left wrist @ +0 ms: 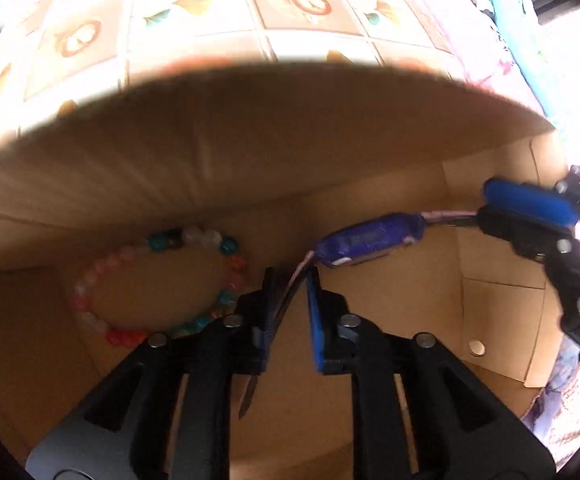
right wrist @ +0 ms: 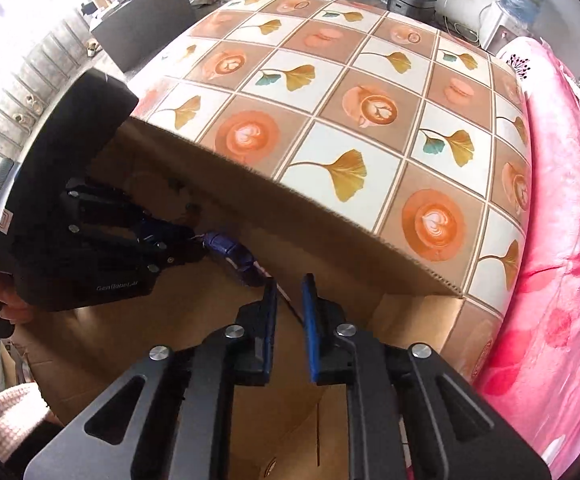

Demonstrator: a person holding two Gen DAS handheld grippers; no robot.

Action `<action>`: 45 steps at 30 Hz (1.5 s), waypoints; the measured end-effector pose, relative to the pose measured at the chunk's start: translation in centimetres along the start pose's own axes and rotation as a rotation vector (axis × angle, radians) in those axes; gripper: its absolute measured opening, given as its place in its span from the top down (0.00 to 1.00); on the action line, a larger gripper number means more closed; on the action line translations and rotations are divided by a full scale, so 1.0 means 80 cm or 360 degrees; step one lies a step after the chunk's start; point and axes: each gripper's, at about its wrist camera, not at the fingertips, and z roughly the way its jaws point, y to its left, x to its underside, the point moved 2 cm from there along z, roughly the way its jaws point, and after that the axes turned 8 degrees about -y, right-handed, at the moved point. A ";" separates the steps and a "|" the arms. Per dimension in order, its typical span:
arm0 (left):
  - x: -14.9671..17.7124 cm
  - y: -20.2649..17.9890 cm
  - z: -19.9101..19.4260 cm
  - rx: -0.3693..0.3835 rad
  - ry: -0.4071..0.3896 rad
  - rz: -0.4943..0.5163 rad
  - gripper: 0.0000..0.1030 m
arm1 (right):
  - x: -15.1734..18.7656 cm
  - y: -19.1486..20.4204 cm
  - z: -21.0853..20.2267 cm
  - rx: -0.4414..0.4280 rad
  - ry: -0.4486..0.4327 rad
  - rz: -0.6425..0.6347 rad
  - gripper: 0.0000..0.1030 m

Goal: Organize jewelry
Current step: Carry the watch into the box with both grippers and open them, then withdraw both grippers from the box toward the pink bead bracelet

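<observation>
A blue watch (left wrist: pixel 370 242) with a thin pink strap hangs inside a cardboard box (left wrist: pixel 249 160). My left gripper (left wrist: pixel 290 292) has its jaws slightly apart with one strap end between them. My right gripper (left wrist: pixel 530 210) enters from the right and is shut on the other strap end. A multicoloured bead bracelet (left wrist: pixel 157 284) lies on the box floor, left of my left gripper. In the right wrist view the watch (right wrist: pixel 229 254) hangs between my left gripper (right wrist: pixel 193 246) and my right gripper (right wrist: pixel 290 296), whose jaws look slightly apart around the strap.
The box's far wall (right wrist: pixel 290 232) rises close in front of both grippers. Beyond it lies a table with a flower and coffee patterned cloth (right wrist: pixel 350 100). A pink blanket (right wrist: pixel 562 260) lies at the right.
</observation>
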 end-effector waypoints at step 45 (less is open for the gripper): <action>0.280 -0.008 -0.116 0.0028 -0.0818 0.0127 0.22 | 0.230 0.084 -0.061 -0.0291 -0.0547 0.0530 0.74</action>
